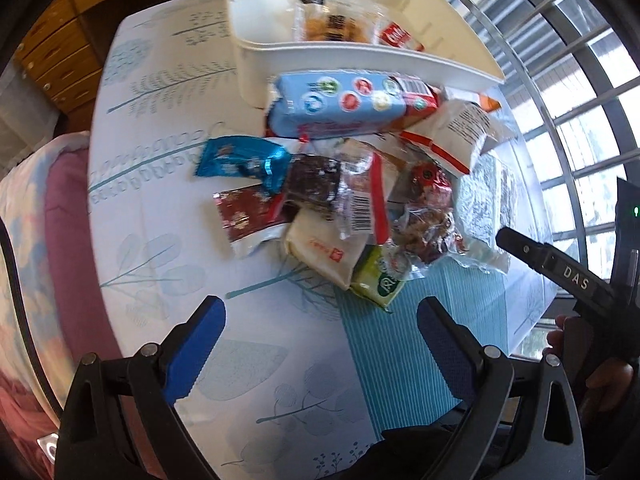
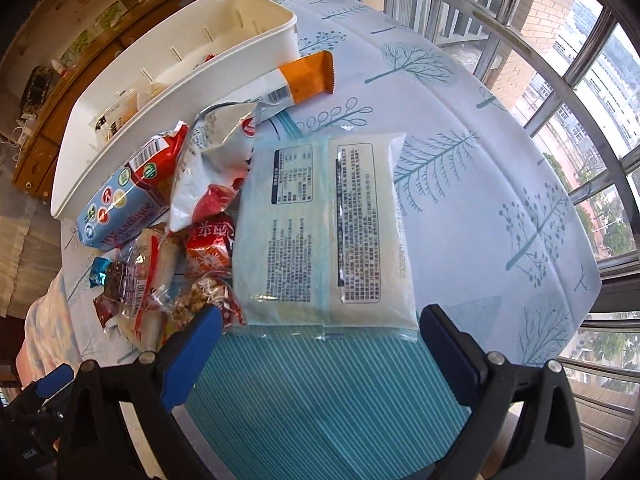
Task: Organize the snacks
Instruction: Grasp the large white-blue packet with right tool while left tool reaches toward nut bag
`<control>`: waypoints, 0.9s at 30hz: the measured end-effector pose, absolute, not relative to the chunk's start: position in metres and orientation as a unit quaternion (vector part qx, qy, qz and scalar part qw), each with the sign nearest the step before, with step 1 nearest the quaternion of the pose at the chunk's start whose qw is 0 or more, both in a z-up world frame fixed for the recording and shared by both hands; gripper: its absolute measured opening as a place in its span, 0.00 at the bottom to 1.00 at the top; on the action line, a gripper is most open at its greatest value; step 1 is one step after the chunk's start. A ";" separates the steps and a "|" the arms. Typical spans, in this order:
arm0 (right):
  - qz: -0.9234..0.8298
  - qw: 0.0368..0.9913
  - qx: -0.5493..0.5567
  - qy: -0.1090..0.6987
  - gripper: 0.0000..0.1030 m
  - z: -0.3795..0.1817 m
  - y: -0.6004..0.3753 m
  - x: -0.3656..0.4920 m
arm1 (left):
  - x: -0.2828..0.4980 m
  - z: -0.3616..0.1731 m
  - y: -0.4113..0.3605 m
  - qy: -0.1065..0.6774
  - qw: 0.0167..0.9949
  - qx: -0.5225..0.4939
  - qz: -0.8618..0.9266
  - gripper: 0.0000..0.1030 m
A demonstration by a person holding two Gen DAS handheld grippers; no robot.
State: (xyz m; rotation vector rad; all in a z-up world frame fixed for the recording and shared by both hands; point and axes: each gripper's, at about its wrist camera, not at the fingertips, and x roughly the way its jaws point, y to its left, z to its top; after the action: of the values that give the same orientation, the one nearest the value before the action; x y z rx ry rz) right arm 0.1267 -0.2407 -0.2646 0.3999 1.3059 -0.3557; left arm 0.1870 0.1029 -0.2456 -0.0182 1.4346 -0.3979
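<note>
A pile of snack packets lies on the table in front of a white plastic bin (image 1: 360,60) that holds a few packets. In the left wrist view the pile includes a light blue box (image 1: 336,106), a blue foil packet (image 1: 244,158) and a green packet (image 1: 378,280). My left gripper (image 1: 320,344) is open and empty, short of the pile. In the right wrist view a large flat pale packet (image 2: 324,232) lies just ahead of my right gripper (image 2: 320,344), which is open and empty. The bin (image 2: 168,80) stands at the upper left.
The table wears a white cloth with blue tree prints (image 2: 480,160) and a teal striped patch (image 2: 312,392). Window bars (image 2: 580,80) run along the right. A wooden cabinet (image 1: 52,52) stands behind. A cushioned seat (image 1: 32,240) is at the left. An orange-ended packet (image 2: 308,76) leans on the bin.
</note>
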 end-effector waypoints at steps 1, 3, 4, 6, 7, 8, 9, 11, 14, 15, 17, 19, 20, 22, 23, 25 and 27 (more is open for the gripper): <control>-0.163 0.761 0.184 0.600 0.97 -0.266 -0.242 0.129 | 0.188 -0.248 0.097 0.654 0.733 -0.003 -0.187 0.93; -0.162 0.761 0.183 0.601 0.97 -0.269 -0.243 0.131 | 0.190 -0.250 0.087 0.656 0.730 0.005 -0.194 0.93; -0.160 0.760 0.183 0.602 0.97 -0.271 -0.244 0.133 | 0.191 -0.252 0.082 0.657 0.727 0.008 -0.198 0.93; -0.157 0.759 0.184 0.604 0.97 -0.274 -0.247 0.135 | 0.193 -0.254 0.072 0.658 0.725 0.011 -0.204 0.93; -0.156 0.758 0.185 0.606 0.97 -0.276 -0.248 0.136 | 0.194 -0.255 0.068 0.658 0.724 0.012 -0.206 0.93; -0.154 0.756 0.185 0.609 0.97 -0.278 -0.249 0.138 | 0.194 -0.256 0.063 0.659 0.723 0.014 -0.208 0.93; -0.151 0.754 0.186 0.612 0.97 -0.281 -0.251 0.140 | 0.195 -0.257 0.059 0.659 0.722 0.013 -0.210 0.93; -0.148 0.752 0.187 0.615 0.97 -0.285 -0.255 0.144 | 0.197 -0.260 0.050 0.662 0.718 0.010 -0.213 0.93; -0.140 0.752 0.184 0.618 0.97 -0.289 -0.257 0.150 | 0.199 -0.263 0.037 0.664 0.715 0.012 -0.218 0.93; -0.137 0.751 0.182 0.619 0.97 -0.291 -0.257 0.152 | 0.200 -0.264 0.033 0.665 0.713 0.014 -0.220 0.93; -0.131 0.749 0.180 0.624 0.97 -0.295 -0.260 0.159 | 0.202 -0.267 0.025 0.668 0.710 0.019 -0.223 0.93; -0.124 0.742 0.181 0.633 0.97 -0.302 -0.261 0.165 | 0.204 -0.270 0.018 0.670 0.708 0.023 -0.223 0.93; -0.123 0.739 0.180 0.638 0.97 -0.305 -0.262 0.167 | 0.205 -0.272 0.016 0.670 0.707 0.024 -0.222 0.93; -0.117 0.735 0.175 0.644 1.00 -0.311 -0.262 0.172 | 0.208 -0.275 0.010 0.672 0.706 0.026 -0.223 0.93; -0.117 0.735 0.170 0.646 1.00 -0.312 -0.262 0.175 | 0.209 -0.277 0.005 0.672 0.706 0.027 -0.223 0.93; -0.115 0.732 0.162 0.651 1.00 -0.316 -0.264 0.182 | 0.211 -0.279 -0.001 0.673 0.698 0.015 -0.242 0.93; -0.117 0.729 0.155 0.657 1.00 -0.320 -0.266 0.188 | 0.213 -0.281 -0.007 0.673 0.698 0.018 -0.243 0.93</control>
State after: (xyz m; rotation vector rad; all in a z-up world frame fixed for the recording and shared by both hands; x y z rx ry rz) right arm 0.1880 -0.2657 -0.3197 0.3409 1.4468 -0.2575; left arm 0.2129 -0.0069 -0.2810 0.0395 1.4997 -0.5415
